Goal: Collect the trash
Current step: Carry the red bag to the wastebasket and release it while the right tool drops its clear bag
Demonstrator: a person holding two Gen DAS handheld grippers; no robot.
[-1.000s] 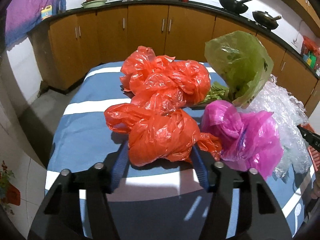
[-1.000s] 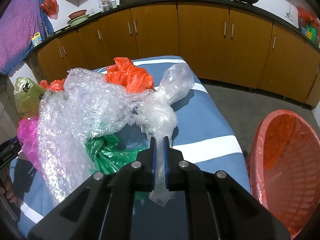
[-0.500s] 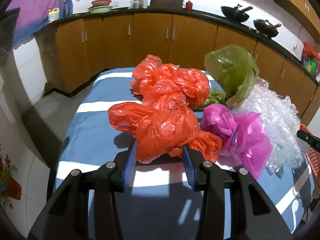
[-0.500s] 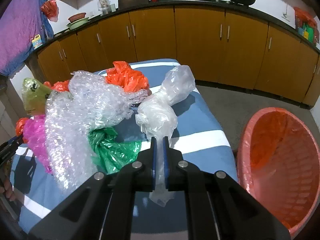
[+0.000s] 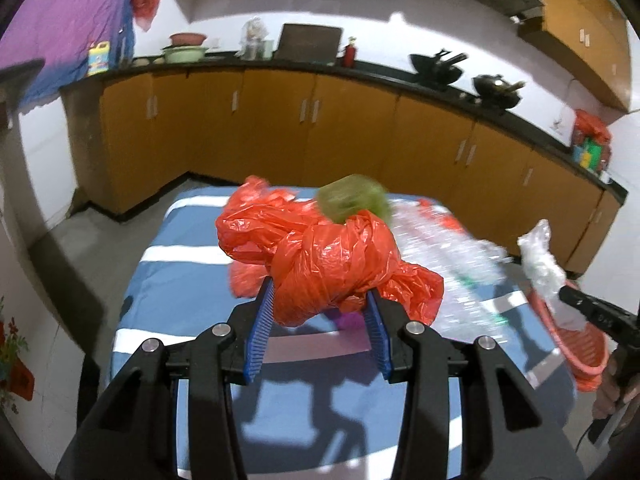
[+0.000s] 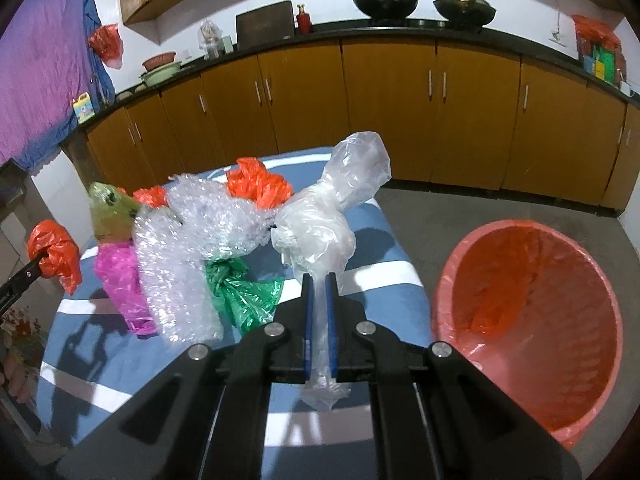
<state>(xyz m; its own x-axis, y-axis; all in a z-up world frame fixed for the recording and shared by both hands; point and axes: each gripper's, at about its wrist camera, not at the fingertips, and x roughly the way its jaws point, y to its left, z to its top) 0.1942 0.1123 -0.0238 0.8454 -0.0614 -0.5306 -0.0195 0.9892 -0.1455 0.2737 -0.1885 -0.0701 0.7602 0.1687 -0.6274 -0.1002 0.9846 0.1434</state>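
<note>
My left gripper [image 5: 320, 300] is shut on a knotted orange plastic bag [image 5: 332, 264] and holds it above the blue striped table [image 5: 184, 276]; it also shows at the left of the right wrist view [image 6: 54, 256]. My right gripper [image 6: 319, 280] is shut on the tail of a clear plastic bag [image 6: 332, 216], lifted off the table; it also shows at the right of the left wrist view [image 5: 540, 264]. On the table lie bubble wrap [image 6: 192, 248], a magenta bag [image 6: 120, 276], a green bag [image 6: 244, 296], an olive-green bag [image 6: 110, 212] and more orange bags [image 6: 258, 186].
A pink-orange basket [image 6: 532, 304] lined with an orange bag stands on the floor right of the table. Brown kitchen cabinets [image 6: 384, 108] with a dark counter run along the back wall. Grey floor [image 6: 500, 208] lies between table and cabinets.
My left gripper closed on the orange bag and lifted it off the table. My right gripper has raised the clear bag and shifted toward the basket.
</note>
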